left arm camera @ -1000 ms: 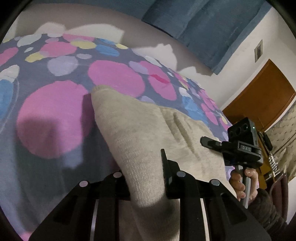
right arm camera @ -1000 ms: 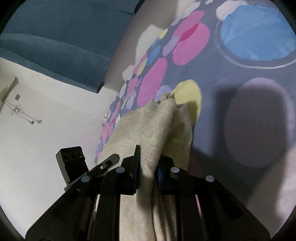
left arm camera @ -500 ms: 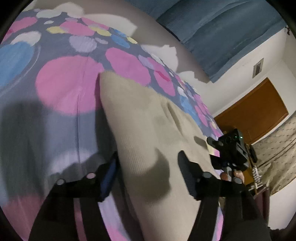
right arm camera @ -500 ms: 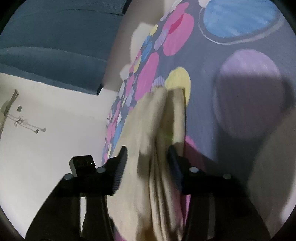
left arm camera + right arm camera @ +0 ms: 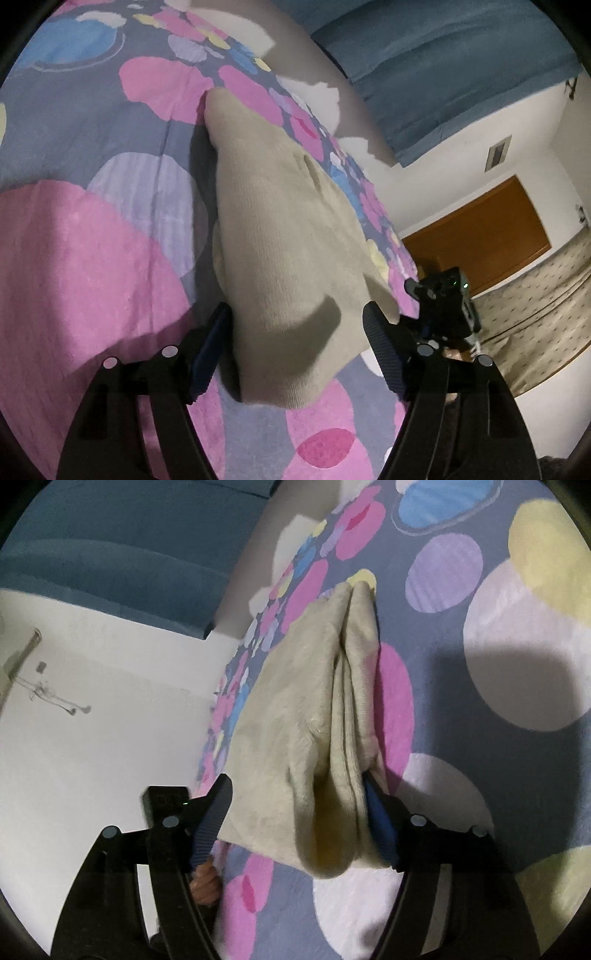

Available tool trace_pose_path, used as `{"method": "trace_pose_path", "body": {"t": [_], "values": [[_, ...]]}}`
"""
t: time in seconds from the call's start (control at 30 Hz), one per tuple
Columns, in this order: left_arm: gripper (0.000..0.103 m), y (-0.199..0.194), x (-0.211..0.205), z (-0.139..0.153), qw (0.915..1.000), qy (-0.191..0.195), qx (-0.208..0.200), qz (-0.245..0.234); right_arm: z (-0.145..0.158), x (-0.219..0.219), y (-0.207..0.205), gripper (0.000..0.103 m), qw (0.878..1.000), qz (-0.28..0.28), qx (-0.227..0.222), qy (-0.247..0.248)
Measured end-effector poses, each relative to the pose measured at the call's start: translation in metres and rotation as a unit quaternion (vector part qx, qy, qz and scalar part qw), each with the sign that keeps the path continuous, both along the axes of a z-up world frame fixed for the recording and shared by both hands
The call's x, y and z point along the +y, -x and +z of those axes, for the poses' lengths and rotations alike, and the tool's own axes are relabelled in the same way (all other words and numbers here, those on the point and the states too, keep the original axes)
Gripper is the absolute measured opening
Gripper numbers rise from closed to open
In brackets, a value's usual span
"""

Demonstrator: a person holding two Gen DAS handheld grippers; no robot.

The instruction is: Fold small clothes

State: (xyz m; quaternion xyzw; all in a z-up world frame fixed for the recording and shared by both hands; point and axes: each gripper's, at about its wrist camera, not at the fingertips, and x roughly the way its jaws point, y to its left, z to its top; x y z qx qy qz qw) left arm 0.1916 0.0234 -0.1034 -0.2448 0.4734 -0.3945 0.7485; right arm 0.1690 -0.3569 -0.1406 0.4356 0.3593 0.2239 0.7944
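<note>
I see open bedspread [image 5: 92,258] at the left of the frame; the folded garment [image 5: 284,258] blocks the centre.

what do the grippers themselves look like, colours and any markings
Both the left gripper and the right gripper are black, with forked arms carrying round silver rivets. Their fingers carry blue ribbed pads. A small green light glows on the boxy black camera housing.

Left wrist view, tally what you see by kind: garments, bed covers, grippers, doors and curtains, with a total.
Beige knit garment: 1
Spotted bedspread: 1
Grippers, left gripper and right gripper: 2
Wooden door: 1
Blue curtain: 1
Total: 6
</note>
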Motion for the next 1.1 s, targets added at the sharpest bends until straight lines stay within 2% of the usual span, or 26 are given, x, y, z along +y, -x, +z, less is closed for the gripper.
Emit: {"method": "trace_pose_path", "body": {"t": [0.13,0.23,0.37,0.43,0.5,0.6,0.67,0.7,0.77,0.87,1.0,1.1], "values": [[0.072,0.002,0.001,0.001,1.0,0.005,-0.001,-0.002,0.005,0.001,0.003,0.072,1.0,-0.009,0.009,0.017],[0.072,-0.002,0.006,-0.003,0.9996,0.026,0.014,-0.001,0.005,-0.002,0.007,0.072,0.999,-0.023,0.014,0.025],[0.072,-0.002,0.007,-0.003,0.9983,0.049,0.024,-0.018,0.005,0.013,0.001,0.072,0.999,0.044,0.017,0.009],[0.072,-0.002,0.005,-0.004,0.9975,0.058,0.032,-0.025,0.003,0.017,-0.001,0.072,0.998,0.06,0.014,-0.007],[0.071,-0.005,0.002,-0.007,0.997,0.063,0.038,-0.026,0.0,0.016,-0.006,0.068,0.998,0.057,0.014,-0.019],[0.063,-0.009,-0.001,-0.01,0.9955,0.078,0.045,-0.031,-0.01,0.004,-0.012,0.049,0.997,0.042,0.023,-0.054],[0.047,-0.012,-0.002,-0.015,0.9949,0.078,0.056,-0.031,-0.018,0.0,-0.012,0.031,0.997,0.038,0.036,-0.058],[0.043,-0.015,0.0,-0.019,0.9944,0.077,0.066,-0.028,-0.02,-0.001,-0.011,0.028,0.997,0.039,0.04,-0.052],[0.039,-0.019,0.013,-0.024,0.9909,0.091,0.099,-0.01,-0.019,0.0,-0.01,0.026,0.997,0.044,0.037,-0.047],[0.039,-0.019,0.034,-0.023,0.9881,0.106,0.111,0.015,-0.022,-0.004,-0.009,0.027,0.996,0.047,0.032,-0.062],[0.04,-0.022,0.036,-0.024,0.9896,0.095,0.108,0.003,-0.029,-0.012,-0.007,0.027,0.994,0.045,0.029,-0.096],[0.041,-0.029,0.013,-0.024,0.9915,0.072,0.105,-0.029,-0.03,-0.014,-0.005,0.027,0.994,0.045,0.029,-0.096]]}}
